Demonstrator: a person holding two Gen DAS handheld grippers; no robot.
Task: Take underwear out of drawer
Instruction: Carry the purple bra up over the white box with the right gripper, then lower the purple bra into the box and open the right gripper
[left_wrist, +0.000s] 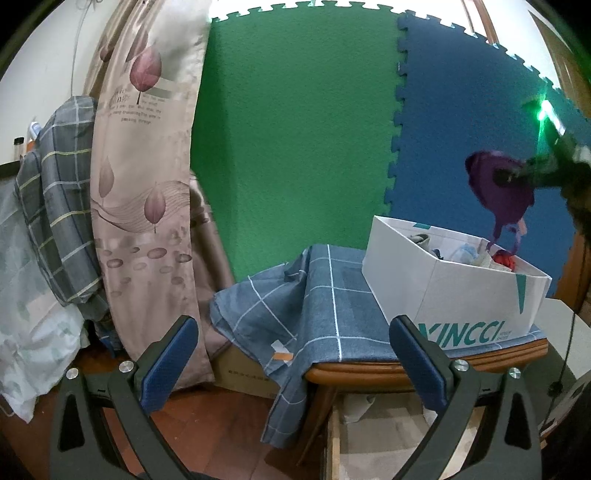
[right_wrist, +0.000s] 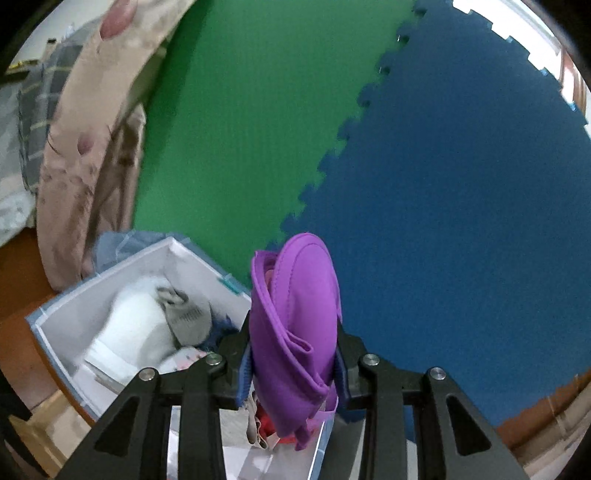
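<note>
A purple padded undergarment (right_wrist: 295, 317) is pinched between the blue pads of my right gripper (right_wrist: 293, 365), which is shut on it. In the left wrist view the same purple garment (left_wrist: 498, 188) hangs in the air above the right end of a white box (left_wrist: 461, 291), held by the right gripper (left_wrist: 517, 175) reaching in from the right edge. The white box (right_wrist: 74, 317) serves as the drawer and holds white, grey, blue and red clothes. My left gripper (left_wrist: 291, 354) stands open in front of the stool, with nothing between its fingers.
The box sits on a blue checked cloth (left_wrist: 314, 306) draped over a wooden stool (left_wrist: 369, 373). Green (left_wrist: 295, 147) and blue foam mats (left_wrist: 461, 110) stand behind. A leaf-print pillow (left_wrist: 144, 184) and plaid bedding (left_wrist: 59, 206) lean at the left. An open wooden drawer (left_wrist: 388, 435) lies below the stool.
</note>
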